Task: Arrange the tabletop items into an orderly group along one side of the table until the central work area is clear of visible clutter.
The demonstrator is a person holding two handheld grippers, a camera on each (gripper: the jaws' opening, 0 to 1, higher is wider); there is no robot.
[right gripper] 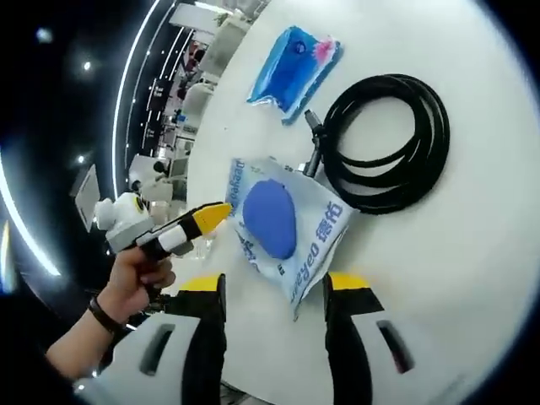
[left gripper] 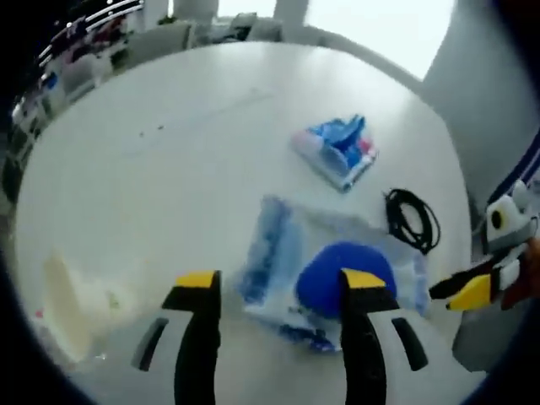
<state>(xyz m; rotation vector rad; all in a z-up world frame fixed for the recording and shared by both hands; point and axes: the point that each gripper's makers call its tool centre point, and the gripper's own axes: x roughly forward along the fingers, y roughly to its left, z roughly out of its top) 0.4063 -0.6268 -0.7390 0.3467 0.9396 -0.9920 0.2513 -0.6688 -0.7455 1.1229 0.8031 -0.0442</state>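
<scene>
The left gripper (left gripper: 281, 291) hangs just above the white table (left gripper: 169, 152) with its jaws spread wide and nothing between them, lined up on a clear packet holding a round blue object (left gripper: 325, 274), probably so it can close on the packet and carry it to the edge. The right gripper (right gripper: 274, 291) is likewise wide open and empty, pointed at the same packet (right gripper: 283, 228) from the other side, which suggests the two hands are converging on one item. In the right gripper view a person's hand (right gripper: 135, 283) holds the other tool beside the packet. A coiled black cable (right gripper: 384, 143) lies just beside the packet, perhaps touching it, and a smaller blue packet (right gripper: 294, 67) sits near both. The three items sit close together on the tabletop.
</scene>
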